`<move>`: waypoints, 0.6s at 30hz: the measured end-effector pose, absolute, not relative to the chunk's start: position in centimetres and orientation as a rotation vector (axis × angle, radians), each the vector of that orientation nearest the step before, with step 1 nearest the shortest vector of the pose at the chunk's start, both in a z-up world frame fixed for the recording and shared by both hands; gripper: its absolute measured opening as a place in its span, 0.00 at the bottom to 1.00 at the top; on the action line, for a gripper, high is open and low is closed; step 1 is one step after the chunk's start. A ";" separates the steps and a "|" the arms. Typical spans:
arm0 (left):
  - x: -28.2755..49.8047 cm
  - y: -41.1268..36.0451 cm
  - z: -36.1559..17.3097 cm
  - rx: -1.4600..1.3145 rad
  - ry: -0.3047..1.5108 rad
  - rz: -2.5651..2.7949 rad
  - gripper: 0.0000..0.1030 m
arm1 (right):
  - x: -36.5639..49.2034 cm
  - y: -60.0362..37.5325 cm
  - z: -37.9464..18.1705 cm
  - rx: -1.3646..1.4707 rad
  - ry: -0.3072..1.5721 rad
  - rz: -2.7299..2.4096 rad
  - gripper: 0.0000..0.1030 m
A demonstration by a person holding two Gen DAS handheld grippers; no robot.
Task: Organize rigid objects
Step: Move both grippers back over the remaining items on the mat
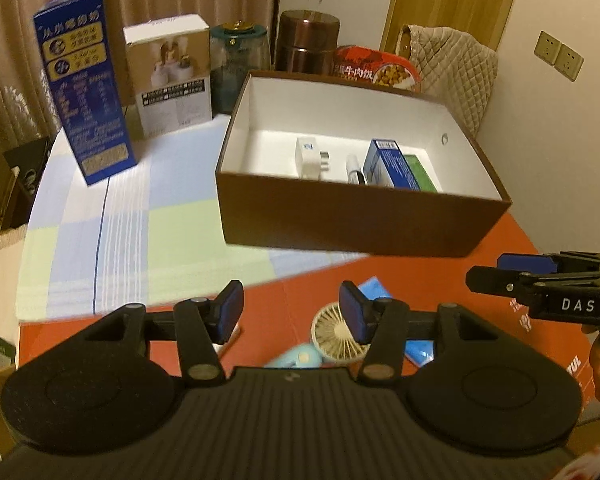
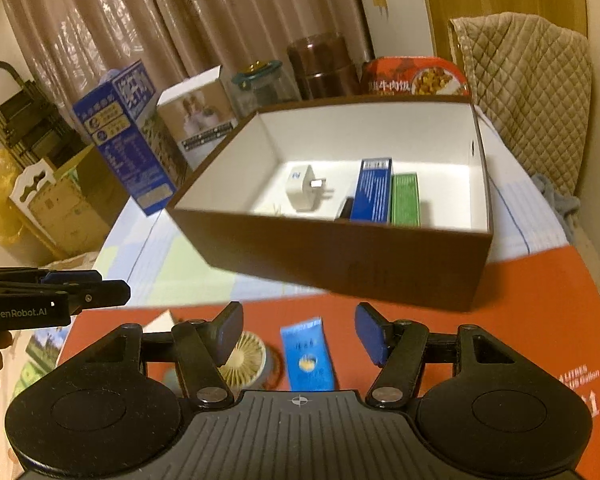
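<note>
The left gripper (image 1: 291, 312) and the right gripper (image 2: 299, 334) are both held with fingers spread and nothing between them, above a small round fan (image 2: 246, 358) and a blue packet (image 2: 309, 356) that are laid side by side on the red mat (image 2: 532, 312). Beyond them a brown box (image 1: 340, 216) is seen, in which a white plug adapter (image 1: 312, 158), a blue carton (image 1: 388, 166) and a green carton (image 2: 405, 198) are contained, the two cartons set touching, while a tall blue box (image 1: 85, 92) is stood upright on the checked cloth (image 1: 140, 232) further left
</note>
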State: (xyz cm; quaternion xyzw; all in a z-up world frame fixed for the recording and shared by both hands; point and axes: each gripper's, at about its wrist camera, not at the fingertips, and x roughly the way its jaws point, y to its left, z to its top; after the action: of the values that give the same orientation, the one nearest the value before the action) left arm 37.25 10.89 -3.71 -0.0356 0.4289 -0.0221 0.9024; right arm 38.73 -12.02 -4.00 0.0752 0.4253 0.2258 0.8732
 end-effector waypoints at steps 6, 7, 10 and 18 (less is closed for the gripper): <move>35.3 10.8 -4.4 -0.081 0.901 -0.031 0.47 | 36.9 -12.3 -4.4 0.152 0.902 0.487 0.57; 34.9 10.7 -4.6 -0.076 0.903 -0.028 0.47 | 36.7 -12.3 -4.5 0.151 0.905 0.489 0.57; 34.1 10.5 -5.1 -0.067 0.908 -0.021 0.47 | 36.1 -12.4 -4.9 0.144 0.920 0.493 0.57; 32.0 10.3 -6.9 -0.058 0.940 -0.010 0.47 | 34.7 -12.3 -6.7 0.108 0.970 0.505 0.57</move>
State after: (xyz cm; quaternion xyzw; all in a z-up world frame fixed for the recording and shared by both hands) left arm 32.01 10.27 -6.94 -0.0281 0.4530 -0.0050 0.8911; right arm 34.69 -12.26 -6.68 0.0512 0.4611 0.2399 0.8528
